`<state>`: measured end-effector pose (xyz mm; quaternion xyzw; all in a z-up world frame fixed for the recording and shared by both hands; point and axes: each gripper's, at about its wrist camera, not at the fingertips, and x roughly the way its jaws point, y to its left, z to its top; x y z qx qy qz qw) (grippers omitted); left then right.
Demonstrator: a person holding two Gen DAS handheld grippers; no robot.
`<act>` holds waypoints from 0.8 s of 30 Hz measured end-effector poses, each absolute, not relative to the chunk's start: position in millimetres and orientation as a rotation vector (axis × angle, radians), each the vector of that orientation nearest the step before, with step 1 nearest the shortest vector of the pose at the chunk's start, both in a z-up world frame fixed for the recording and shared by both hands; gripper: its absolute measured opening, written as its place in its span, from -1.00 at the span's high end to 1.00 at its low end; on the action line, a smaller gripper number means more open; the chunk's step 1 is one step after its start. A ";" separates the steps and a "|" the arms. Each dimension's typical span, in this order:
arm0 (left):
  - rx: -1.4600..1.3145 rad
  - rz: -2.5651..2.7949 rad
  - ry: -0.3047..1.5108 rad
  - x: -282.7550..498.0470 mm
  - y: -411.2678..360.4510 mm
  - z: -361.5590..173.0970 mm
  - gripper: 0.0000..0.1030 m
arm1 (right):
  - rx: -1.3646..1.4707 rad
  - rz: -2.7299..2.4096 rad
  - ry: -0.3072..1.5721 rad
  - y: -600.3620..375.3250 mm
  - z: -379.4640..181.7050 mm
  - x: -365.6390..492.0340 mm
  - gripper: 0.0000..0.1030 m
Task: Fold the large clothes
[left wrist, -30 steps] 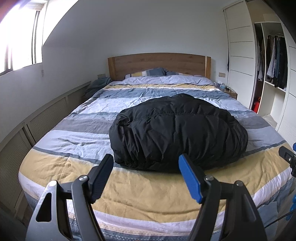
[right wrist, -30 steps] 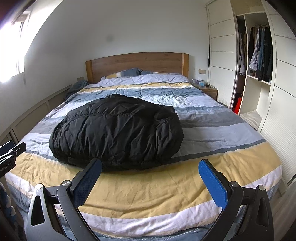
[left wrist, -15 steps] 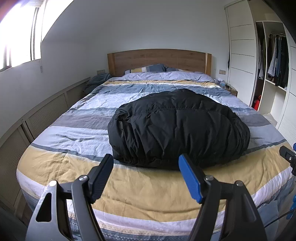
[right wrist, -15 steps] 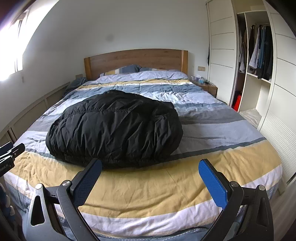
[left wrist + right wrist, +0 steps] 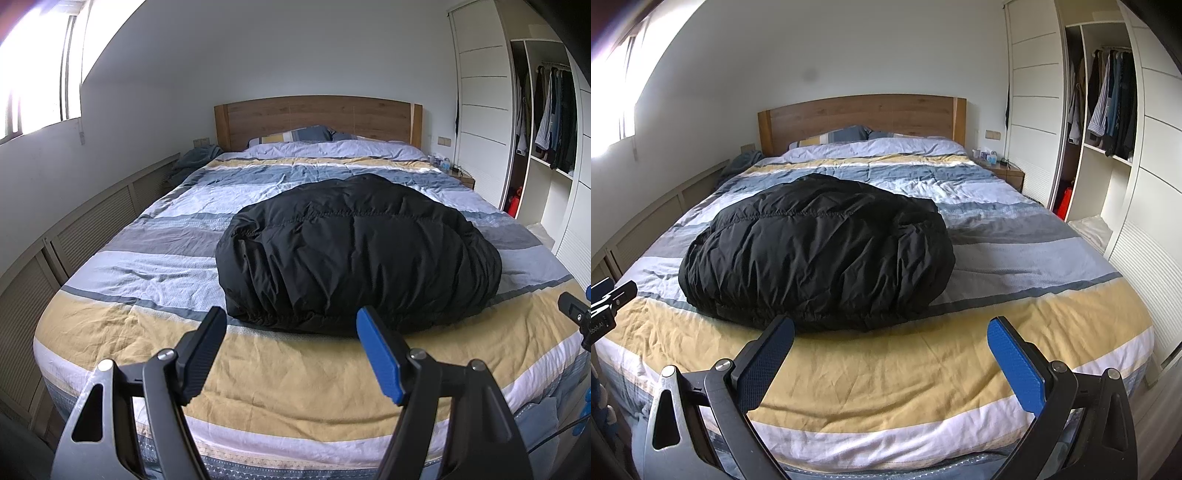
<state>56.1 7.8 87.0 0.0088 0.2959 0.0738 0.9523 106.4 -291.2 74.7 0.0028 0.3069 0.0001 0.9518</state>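
Left wrist view: the left gripper [image 5: 291,334] hangs over the foot of the bed [image 5: 110,325], fingers spread and empty, the black padded jacket [image 5: 354,254] bundled on the striped duvet just beyond. The right gripper [image 5: 892,345] is likewise spread wide, empty, the jacket [image 5: 820,251] ahead to its left.

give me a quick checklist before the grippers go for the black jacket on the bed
1. Left gripper open, nothing between its fingers: ok.
2. Right gripper open, nothing between its fingers: ok.
3. Black jacket lies in a bundle on the striped bed cover, nothing on top of it: ok.
4. Both grippers short of the jacket, not touching it: ok.
5. Bare cover around the jacket to spread it on: ok.
6. Sleeves, collar and zip findable: cannot tell, the bundle hides them.
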 end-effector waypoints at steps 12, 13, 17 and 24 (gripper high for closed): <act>0.023 0.167 0.598 56.8 9.9 83.3 -0.39 | -0.001 0.000 0.635 -291.9 69.6 108.0 -0.99; 0.023 0.168 0.598 57.2 10.5 82.9 -0.39 | -0.001 -0.001 0.635 -292.1 69.3 108.0 -0.99; 0.025 0.168 0.598 56.7 10.3 82.0 -0.39 | 0.000 -0.001 0.639 -291.7 68.0 108.0 -0.99; 0.036 0.163 0.606 58.3 9.7 81.0 -0.39 | 0.001 -0.002 0.645 -291.8 65.1 108.1 -0.99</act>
